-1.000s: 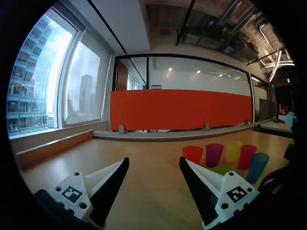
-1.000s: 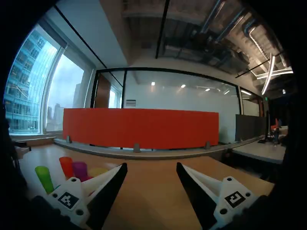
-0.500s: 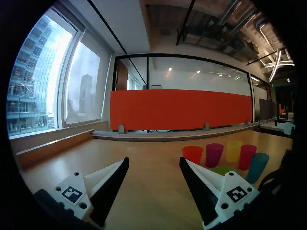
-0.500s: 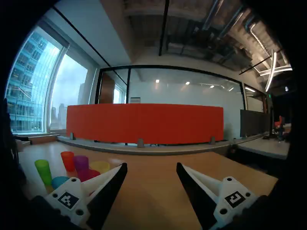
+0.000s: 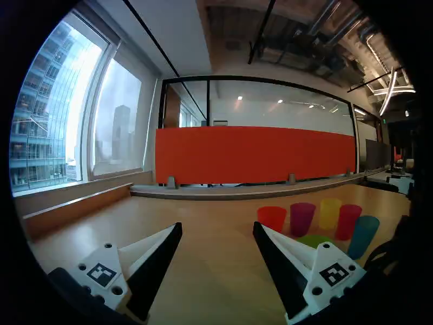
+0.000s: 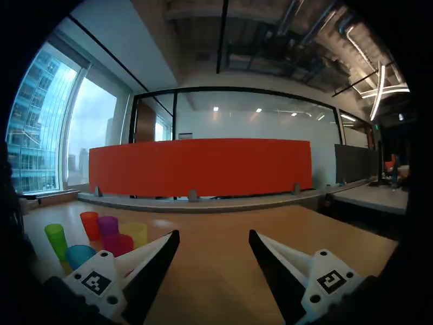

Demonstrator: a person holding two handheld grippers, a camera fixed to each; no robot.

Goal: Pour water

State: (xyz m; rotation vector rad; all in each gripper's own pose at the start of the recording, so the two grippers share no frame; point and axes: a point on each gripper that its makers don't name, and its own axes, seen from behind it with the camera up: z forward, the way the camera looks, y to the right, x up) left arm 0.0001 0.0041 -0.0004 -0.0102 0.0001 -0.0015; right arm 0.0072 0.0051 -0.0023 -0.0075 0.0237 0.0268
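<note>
- The left gripper (image 5: 216, 224) hangs over the wooden table (image 5: 216, 281), fingers spread wide apart and holding nothing.
- In the left gripper view the cups stand at about 4 o'clock: orange cup (image 5: 271, 218), purple cup (image 5: 302, 218), yellow cup (image 5: 329, 212) and red cup (image 5: 348, 221) in a row. The teal cup (image 5: 363, 235) is just beside the red one, and the green cup (image 5: 314, 240) is partly behind a finger.
- The right gripper (image 6: 214, 233) is likewise spread and empty.
- In the right gripper view the cups sit at 8 o'clock.
- An orange partition (image 5: 254, 154) runs behind the table.
</note>
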